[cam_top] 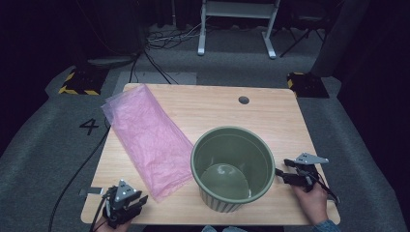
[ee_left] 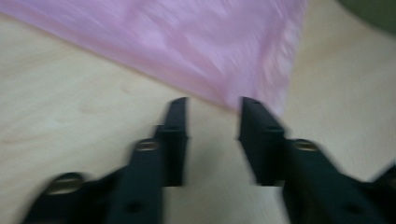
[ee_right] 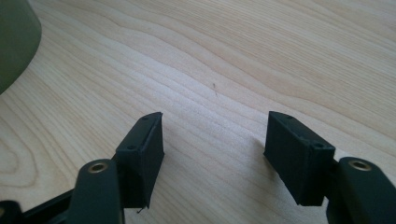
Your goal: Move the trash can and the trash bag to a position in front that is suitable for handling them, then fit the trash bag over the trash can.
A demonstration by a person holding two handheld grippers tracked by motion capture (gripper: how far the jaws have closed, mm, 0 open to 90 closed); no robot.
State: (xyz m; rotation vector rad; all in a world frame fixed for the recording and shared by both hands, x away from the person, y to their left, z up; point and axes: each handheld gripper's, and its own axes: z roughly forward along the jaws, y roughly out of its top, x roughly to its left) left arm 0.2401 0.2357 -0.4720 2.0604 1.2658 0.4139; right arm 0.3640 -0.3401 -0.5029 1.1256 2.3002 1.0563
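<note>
A flat, translucent pink plastic bag (cam_top: pixel 150 135) lies aslant across the left half of the wooden table (cam_top: pixel 270 116). A green ribbed pot (cam_top: pixel 222 204) stands upright near the front middle, with nothing inside it. My left gripper (cam_top: pixel 140 201) sits at the front left corner, just short of the bag's near corner. In the left gripper view its jaws (ee_left: pixel 212 100) stand open over bare wood, and the blurred bag (ee_left: pixel 187 42) starts just past the tips. My right gripper (cam_top: pixel 282 169) rests right of the pot, open, with nothing between its jaws (ee_right: pixel 215 116). The pot's wall (ee_right: pixel 14 37) shows at the upper left.
A small round hole (cam_top: pixel 243 100) is in the table near its far edge. Cables (cam_top: pixel 159 41) and a white frame (cam_top: pixel 237 14) are on the grey floor beyond the table. Yellow-and-black striped blocks (cam_top: pixel 80 82) sit on the floor off the far corners.
</note>
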